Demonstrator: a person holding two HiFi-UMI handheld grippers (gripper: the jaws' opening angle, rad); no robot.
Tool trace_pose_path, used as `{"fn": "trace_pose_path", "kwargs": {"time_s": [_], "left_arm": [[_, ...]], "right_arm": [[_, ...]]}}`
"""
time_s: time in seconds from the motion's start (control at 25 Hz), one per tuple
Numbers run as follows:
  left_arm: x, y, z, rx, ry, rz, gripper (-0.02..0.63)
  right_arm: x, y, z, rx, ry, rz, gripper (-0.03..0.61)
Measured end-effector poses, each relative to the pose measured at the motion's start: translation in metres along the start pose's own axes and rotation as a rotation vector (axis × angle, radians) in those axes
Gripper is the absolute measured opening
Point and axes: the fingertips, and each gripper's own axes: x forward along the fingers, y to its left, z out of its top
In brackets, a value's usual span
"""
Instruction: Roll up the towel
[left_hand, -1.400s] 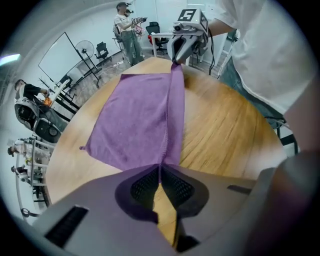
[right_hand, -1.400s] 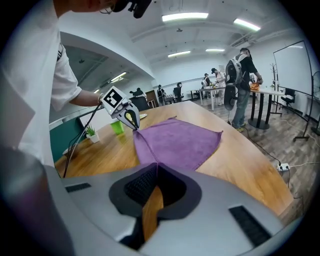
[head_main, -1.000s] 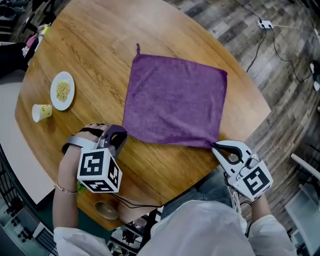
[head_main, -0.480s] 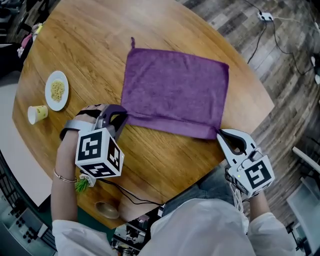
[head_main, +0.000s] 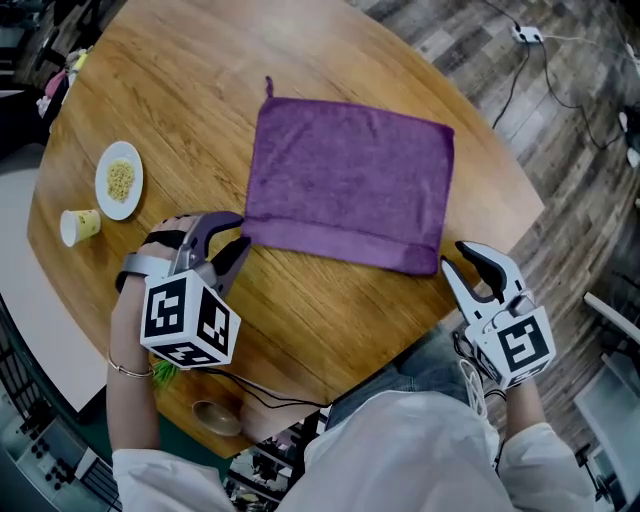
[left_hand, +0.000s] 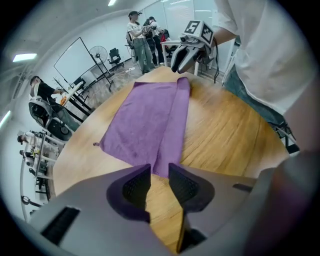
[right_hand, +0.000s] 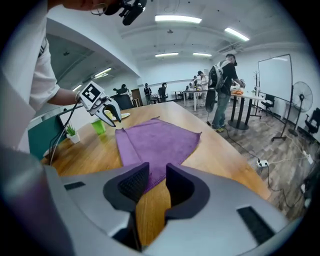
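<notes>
The towel (head_main: 350, 170) lies on the table (head_main: 300, 320), near edge folded over; left claw (head_main: 235, 240) and right claw (head_main: 458, 258) have just been opening, both empty.

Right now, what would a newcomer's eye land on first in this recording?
The purple towel lies flat on the round wooden table, its near edge folded into a narrow band. The left gripper and right gripper sit just off that band's two ends; their jaws have just been opening, with nothing between them. A small plate and cup stand at the table's left.
</notes>
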Motion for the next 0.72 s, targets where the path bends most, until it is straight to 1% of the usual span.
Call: {"fn": "trace_pose_path", "kwargs": {"time_s": [0.08,0.16,0.24,0.32,0.4,0.52,0.6,0.72], "left_arm": [[-0.006,-0.012,0.006,0.038,-0.005,-0.010,0.114],[-0.003,-0.025,0.007,0.086,0.016,-0.035,0.110],[0.005,-0.031,0.006,0.116,0.039,-0.050,0.109],[0.011,-0.032,0.005,0.118,0.041,-0.056,0.106],[0.016,-0.032,0.003,0.119,0.041,-0.060,0.104],[0.021,-0.032,0.000,0.128,0.051,-0.067,0.097],[0.026,-0.033,-0.001,0.128,0.054,-0.076,0.092],[0.031,-0.032,-0.003,0.126,0.061,-0.089,0.087]], "right_arm": [[-0.009,0.011,0.007,-0.128,0.017,0.045,0.102],[-0.013,0.031,0.003,-0.257,0.099,0.126,0.084],[-0.009,0.050,-0.006,-0.341,0.183,0.179,0.084],[0.001,0.062,-0.014,-0.433,0.222,0.188,0.084],[0.011,0.066,-0.024,-0.519,0.259,0.174,0.086],[0.017,0.061,-0.037,-0.571,0.313,0.164,0.086],[0.018,0.055,-0.043,-0.581,0.335,0.159,0.086],[0.020,0.051,-0.047,-0.573,0.337,0.165,0.087]]}}
